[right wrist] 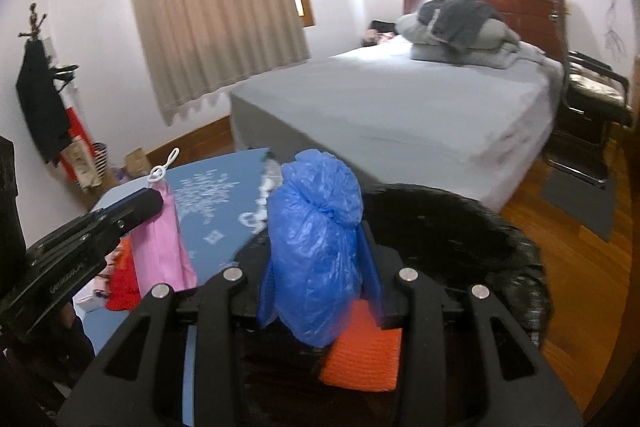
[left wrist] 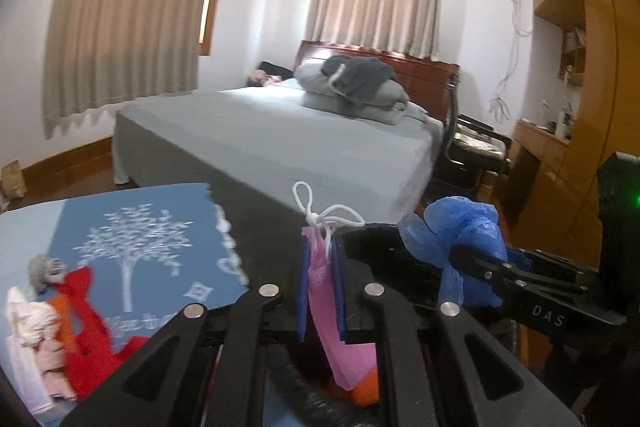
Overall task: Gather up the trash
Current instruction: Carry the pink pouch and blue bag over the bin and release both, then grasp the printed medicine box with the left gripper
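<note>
Blue plastic bag was clamped in the right gripper, jaws closed on its crumpled body, long axis upright. Pink mask with white ear loop was pinched in the left gripper, hanging vertically. Both were held above the black-lined bin, right gripper nearer its far-right opening. Blue tabletop lay left; red cloth on it; bed far.

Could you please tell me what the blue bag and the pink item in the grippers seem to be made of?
Blue bag: thin plastic film, judging by its glossy, crinkled, translucent folds. Pink pouch: probably matte nonwoven fabric, with a white cord.
</note>
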Demonstrator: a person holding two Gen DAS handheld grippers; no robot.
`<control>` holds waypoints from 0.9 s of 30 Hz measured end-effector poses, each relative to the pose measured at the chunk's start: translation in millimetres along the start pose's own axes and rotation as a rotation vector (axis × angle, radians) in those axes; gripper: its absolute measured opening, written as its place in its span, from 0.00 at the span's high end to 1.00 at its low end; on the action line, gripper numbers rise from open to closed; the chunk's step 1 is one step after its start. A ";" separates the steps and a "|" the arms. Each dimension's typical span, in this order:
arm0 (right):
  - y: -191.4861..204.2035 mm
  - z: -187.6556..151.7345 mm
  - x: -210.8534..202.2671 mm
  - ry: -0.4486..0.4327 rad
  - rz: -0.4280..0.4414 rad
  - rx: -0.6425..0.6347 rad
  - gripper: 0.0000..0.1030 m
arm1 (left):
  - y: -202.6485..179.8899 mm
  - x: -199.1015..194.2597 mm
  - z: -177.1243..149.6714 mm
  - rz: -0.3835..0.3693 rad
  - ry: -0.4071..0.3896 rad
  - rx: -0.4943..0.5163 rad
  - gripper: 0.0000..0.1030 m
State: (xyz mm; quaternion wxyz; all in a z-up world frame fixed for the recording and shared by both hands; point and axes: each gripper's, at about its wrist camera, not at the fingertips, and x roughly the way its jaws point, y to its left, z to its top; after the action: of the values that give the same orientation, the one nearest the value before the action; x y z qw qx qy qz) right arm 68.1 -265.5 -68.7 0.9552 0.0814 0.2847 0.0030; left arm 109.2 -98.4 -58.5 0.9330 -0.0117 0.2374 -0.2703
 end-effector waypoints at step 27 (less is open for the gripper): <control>46.5 1.4 18.0 -0.035 0.019 -0.020 0.06 | 81.1 -43.6 -27.2 0.327 0.020 -0.055 0.30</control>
State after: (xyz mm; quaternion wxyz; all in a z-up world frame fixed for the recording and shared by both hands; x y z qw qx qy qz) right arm 85.8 -218.9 -70.0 0.9607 0.0746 0.2671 0.0134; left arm 105.1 -4.1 -75.7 0.9614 0.0043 0.2528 -0.1082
